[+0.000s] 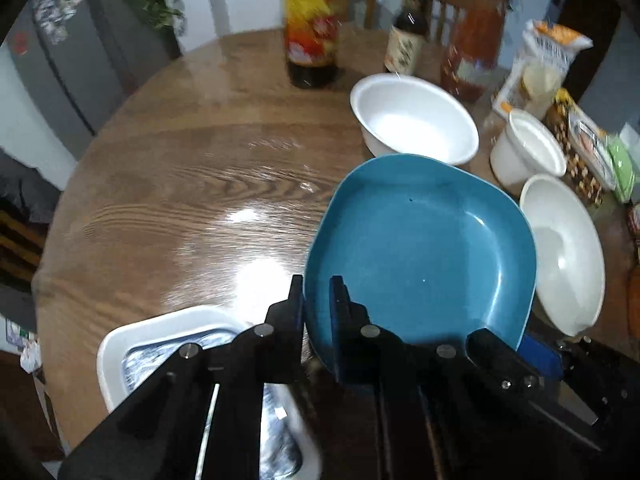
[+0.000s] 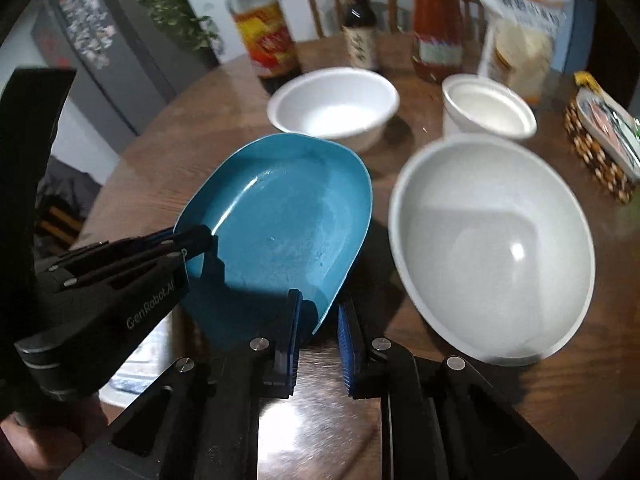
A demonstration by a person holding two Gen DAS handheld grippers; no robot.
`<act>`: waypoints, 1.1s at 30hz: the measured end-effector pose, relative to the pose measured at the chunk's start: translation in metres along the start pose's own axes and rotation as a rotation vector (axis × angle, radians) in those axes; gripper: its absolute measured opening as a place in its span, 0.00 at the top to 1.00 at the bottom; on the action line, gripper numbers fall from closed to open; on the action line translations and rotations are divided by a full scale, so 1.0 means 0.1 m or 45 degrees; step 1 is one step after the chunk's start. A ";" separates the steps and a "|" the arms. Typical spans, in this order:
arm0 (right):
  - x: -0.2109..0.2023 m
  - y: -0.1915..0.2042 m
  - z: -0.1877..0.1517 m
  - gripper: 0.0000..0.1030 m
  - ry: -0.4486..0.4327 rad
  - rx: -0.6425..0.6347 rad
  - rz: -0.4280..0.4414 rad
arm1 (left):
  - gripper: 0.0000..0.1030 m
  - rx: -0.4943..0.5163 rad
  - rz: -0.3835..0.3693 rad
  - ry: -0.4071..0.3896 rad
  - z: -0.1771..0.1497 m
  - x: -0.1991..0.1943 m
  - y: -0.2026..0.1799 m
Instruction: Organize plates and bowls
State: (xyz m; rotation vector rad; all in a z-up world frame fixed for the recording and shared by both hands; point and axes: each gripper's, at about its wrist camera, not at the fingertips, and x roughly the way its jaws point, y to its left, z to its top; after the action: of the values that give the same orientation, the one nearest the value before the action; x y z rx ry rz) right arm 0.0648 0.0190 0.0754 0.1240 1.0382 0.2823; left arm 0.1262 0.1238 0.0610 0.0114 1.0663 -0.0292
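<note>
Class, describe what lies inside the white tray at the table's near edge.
The white tray holds something silvery and crinkled, like foil. The left gripper, shut on the blue plate, hides the rest.

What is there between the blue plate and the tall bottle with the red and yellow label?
Only bare wooden table lies between the blue plate and the tall red-and-yellow labelled bottle; the left wrist view shows it. The round white bowl stands beside that stretch.
</note>
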 end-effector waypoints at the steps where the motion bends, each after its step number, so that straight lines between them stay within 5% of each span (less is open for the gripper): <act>1: -0.02 0.06 0.02 0.82 -0.004 -0.020 0.014 | 0.90 -0.029 0.010 -0.018 -0.02 -0.10 0.07; 17: -0.04 1.02 -0.42 0.82 0.133 -0.464 0.298 | 0.90 -0.472 0.253 -0.038 -0.88 -0.73 0.99; 23: 0.14 1.10 -0.59 0.82 0.214 -0.522 0.310 | 0.90 -0.550 0.283 0.002 -1.06 -0.65 1.03; 33: 0.38 1.18 -0.38 0.82 0.248 -0.601 0.260 | 0.89 -0.620 0.268 0.056 -1.09 -0.48 1.09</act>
State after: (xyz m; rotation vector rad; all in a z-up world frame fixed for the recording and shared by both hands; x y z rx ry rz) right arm 0.0299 0.1422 0.0526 -0.2298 1.1259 0.7278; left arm 0.0104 0.2362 0.0499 -0.3165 1.0889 0.4226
